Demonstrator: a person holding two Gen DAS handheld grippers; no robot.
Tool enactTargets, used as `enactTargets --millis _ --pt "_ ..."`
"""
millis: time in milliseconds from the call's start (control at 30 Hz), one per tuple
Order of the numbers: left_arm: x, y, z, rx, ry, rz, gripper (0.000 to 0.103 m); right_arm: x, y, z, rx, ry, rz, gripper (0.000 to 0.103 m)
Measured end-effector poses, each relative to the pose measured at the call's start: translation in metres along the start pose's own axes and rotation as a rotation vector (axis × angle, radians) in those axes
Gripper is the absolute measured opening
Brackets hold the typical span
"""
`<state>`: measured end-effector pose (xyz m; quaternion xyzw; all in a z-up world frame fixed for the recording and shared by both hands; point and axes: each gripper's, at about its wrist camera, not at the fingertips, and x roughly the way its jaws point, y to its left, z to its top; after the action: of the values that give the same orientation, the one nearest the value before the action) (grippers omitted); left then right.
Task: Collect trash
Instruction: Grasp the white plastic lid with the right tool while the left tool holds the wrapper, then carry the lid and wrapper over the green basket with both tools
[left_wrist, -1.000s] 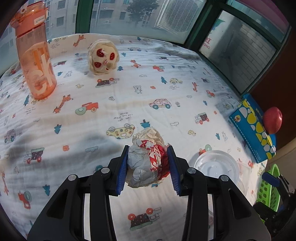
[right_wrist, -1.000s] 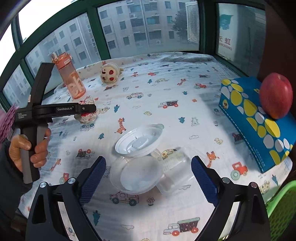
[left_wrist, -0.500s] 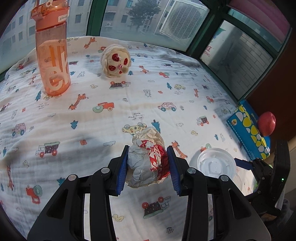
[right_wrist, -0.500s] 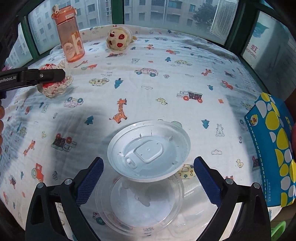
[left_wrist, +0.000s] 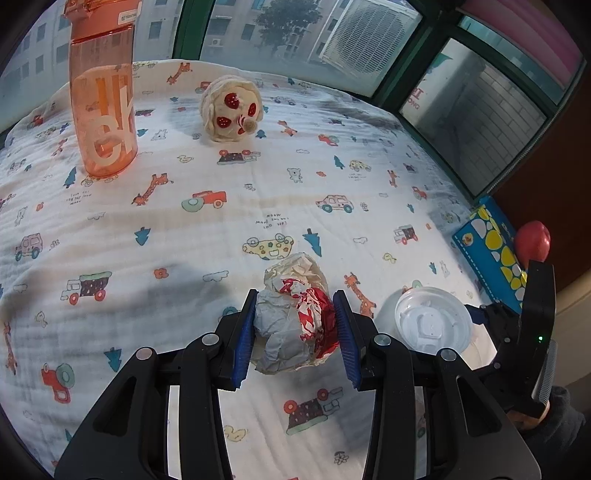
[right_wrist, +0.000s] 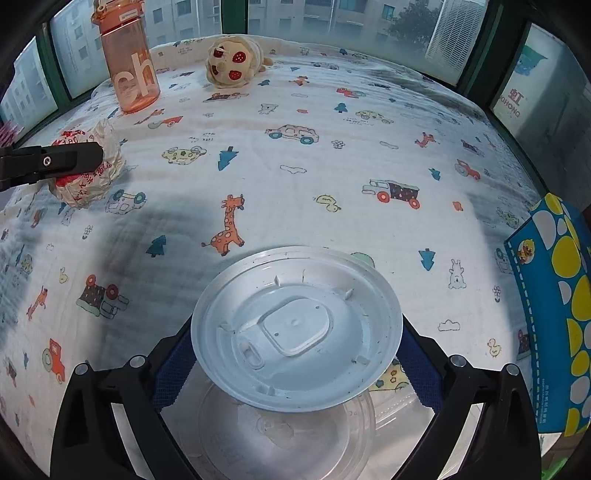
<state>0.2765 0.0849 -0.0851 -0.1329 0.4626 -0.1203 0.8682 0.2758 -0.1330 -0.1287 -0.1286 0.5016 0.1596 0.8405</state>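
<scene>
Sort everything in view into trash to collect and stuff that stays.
Trash: crumpled wrapper held in the left gripper; white plastic lid and clear container at the right gripper.
Stays: orange bottle, plush toy, blue box, apple.

left gripper (left_wrist: 295, 330): clamped, loaded | right gripper (right_wrist: 295, 354): wide, seemingly unclosed

White "ch" on the orange bottle (right_wrist: 131, 64); "QNONG" on a window sign (right_wrist: 511, 105).

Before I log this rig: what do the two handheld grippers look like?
Both the left gripper and the right gripper are matte black plastic with silver screws and ribbed blue pads on their fingers. The right gripper's handle shows a small green light.
</scene>
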Motion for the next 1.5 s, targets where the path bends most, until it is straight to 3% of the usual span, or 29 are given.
enactTargets --millis 100,333,633,1167,1500 --pt "0.001 0.001 -0.001 -0.007 0.004 0.004 0.039 -0.003 -0.002 -0.001 0.018 -0.011 0.017 0.084" --pt "-0.003 -0.005 -0.004 -0.002 0.002 0.0 0.039 -0.024 -0.005 -0.005 0.06 -0.063 0.038 0.083" --pt "-0.025 -0.029 -0.013 0.029 -0.022 -0.025 0.039 -0.081 -0.013 -0.032 0.151 -0.158 0.057 0.083" --pt "-0.056 -0.123 -0.052 0.159 -0.025 -0.126 0.039 -0.179 -0.055 -0.138 0.344 -0.266 -0.021 0.083" --pt "-0.055 -0.194 -0.074 0.26 0.005 -0.2 0.039 -0.217 -0.117 -0.223 0.498 -0.254 -0.159 0.083"
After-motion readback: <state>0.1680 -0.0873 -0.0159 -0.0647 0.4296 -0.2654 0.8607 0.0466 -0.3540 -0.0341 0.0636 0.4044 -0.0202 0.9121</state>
